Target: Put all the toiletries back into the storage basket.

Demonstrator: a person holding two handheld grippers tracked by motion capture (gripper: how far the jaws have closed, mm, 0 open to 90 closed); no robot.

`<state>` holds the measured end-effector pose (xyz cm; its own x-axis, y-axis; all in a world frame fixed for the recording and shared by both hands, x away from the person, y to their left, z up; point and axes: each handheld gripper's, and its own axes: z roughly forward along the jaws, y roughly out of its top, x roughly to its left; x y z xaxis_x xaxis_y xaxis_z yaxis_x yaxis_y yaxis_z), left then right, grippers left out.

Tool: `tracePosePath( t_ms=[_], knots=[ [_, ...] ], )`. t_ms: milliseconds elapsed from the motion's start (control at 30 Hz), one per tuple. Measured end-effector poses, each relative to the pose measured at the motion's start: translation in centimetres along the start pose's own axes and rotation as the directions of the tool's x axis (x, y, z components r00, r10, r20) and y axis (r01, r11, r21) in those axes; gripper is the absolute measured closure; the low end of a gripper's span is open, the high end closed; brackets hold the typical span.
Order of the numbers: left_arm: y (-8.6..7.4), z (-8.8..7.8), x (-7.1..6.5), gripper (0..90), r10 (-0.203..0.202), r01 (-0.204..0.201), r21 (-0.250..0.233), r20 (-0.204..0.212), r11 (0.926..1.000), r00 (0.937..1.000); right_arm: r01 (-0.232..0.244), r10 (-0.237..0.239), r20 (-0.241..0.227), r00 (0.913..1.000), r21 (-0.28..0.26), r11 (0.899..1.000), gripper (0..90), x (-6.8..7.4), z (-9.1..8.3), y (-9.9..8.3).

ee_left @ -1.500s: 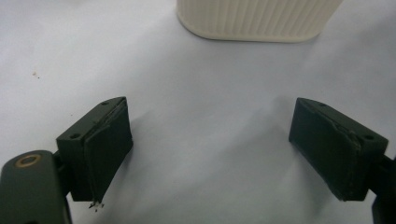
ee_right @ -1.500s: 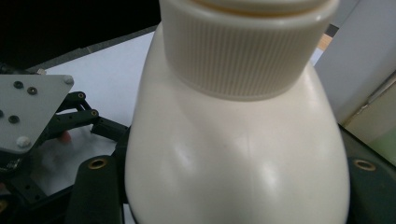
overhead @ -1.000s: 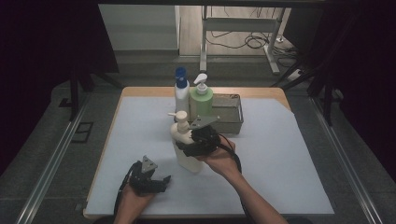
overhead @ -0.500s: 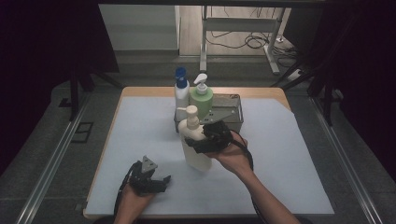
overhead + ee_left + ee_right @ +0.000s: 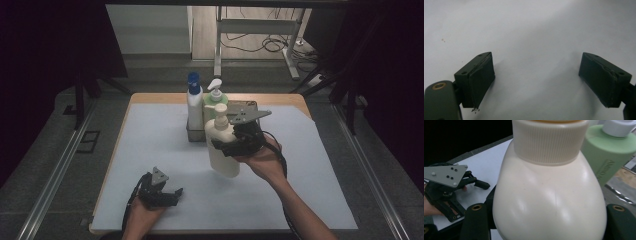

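A cream pump bottle (image 5: 222, 162) hangs upright just above the white table, in front of a grey metal tray (image 5: 191, 135). My right gripper (image 5: 226, 146) is shut on its upper body from the right. In the right gripper view the cream bottle (image 5: 549, 195) bulges between the two jaws of the right gripper (image 5: 547, 225). My left gripper (image 5: 167, 192) rests near the front edge at the left, open and apart from the bottle. In the left gripper view the left gripper (image 5: 536, 80) holds nothing, with bare white table between its jaws.
In the tray stand a white bottle with a blue cap (image 5: 194, 102) and a green pump bottle (image 5: 216, 100), just behind the held bottle. The green bottle (image 5: 609, 152) is close at the right in the right gripper view, where the left gripper (image 5: 449, 187) lies at the left.
My right gripper has carried the cream bottle up and to the right, closer to the tray. The left gripper has stayed where it was.
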<state>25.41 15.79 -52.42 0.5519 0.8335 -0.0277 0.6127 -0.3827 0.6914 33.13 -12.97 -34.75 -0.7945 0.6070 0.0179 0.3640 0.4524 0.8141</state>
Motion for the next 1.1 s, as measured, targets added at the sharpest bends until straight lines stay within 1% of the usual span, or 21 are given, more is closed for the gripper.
tracePosePath(
  t_ms=[133, 333, 467, 733, 867, 900, 933, 1100],
  knots=[
    [0.0, 0.0, 0.0, 12.9, 0.001, -0.001, 0.000, 0.000, 1.0000, 1.0000, -0.005, 0.005, 0.018, 0.9998, 0.000, 1.000, 36.2, -0.8, -0.9, 0.3],
    [0.0, 0.0, 0.0, 12.9, 0.001, -0.001, 0.000, 0.000, 1.0000, 1.0000, -0.035, 0.035, 0.041, 0.9985, -0.010, 0.999, 36.2, -2.1, -2.0, 0.6],
    [0.0, 0.0, 0.0, 12.9, 0.000, 0.000, 0.000, 0.000, 1.0000, 1.0000, -0.045, 0.046, 0.064, 0.9969, -0.016, 0.999, 36.2, -3.1, -2.7, 0.8],
    [0.0, 0.0, 0.0, 12.9, 0.000, 0.000, 0.001, 0.000, 1.0000, 1.0000, -0.072, 0.076, 0.121, 0.9898, -0.036, 0.997, 36.3, -5.3, -3.9, 1.5],
    [0.0, 0.0, 0.0, 12.9, -0.001, 0.001, -0.001, 0.000, 1.0000, 1.0000, -0.088, 0.095, 0.142, 0.9854, -0.050, 0.995, 36.2, -6.2, -4.1, 1.7],
    [0.0, 0.0, 0.0, 12.9, -0.001, 0.001, -0.002, -0.001, 1.0000, 1.0000, -0.090, 0.096, 0.151, 0.9839, -0.050, 0.995, 36.2, -6.7, -4.0, 1.8],
    [0.0, 0.0, 0.0, 12.9, -0.001, 0.001, -0.002, -0.001, 1.0000, 1.0000, -0.090, 0.096, 0.151, 0.9839, -0.050, 0.995, 36.2, -6.7, -4.0, 1.8],
    [0.0, 0.0, 0.0, 12.9, 0.000, 0.000, -0.001, -0.001, 1.0000, 1.0000, -0.105, 0.113, 0.167, 0.9795, -0.054, 0.993, 36.3, -7.6, -3.7, 2.0]
  ],
)
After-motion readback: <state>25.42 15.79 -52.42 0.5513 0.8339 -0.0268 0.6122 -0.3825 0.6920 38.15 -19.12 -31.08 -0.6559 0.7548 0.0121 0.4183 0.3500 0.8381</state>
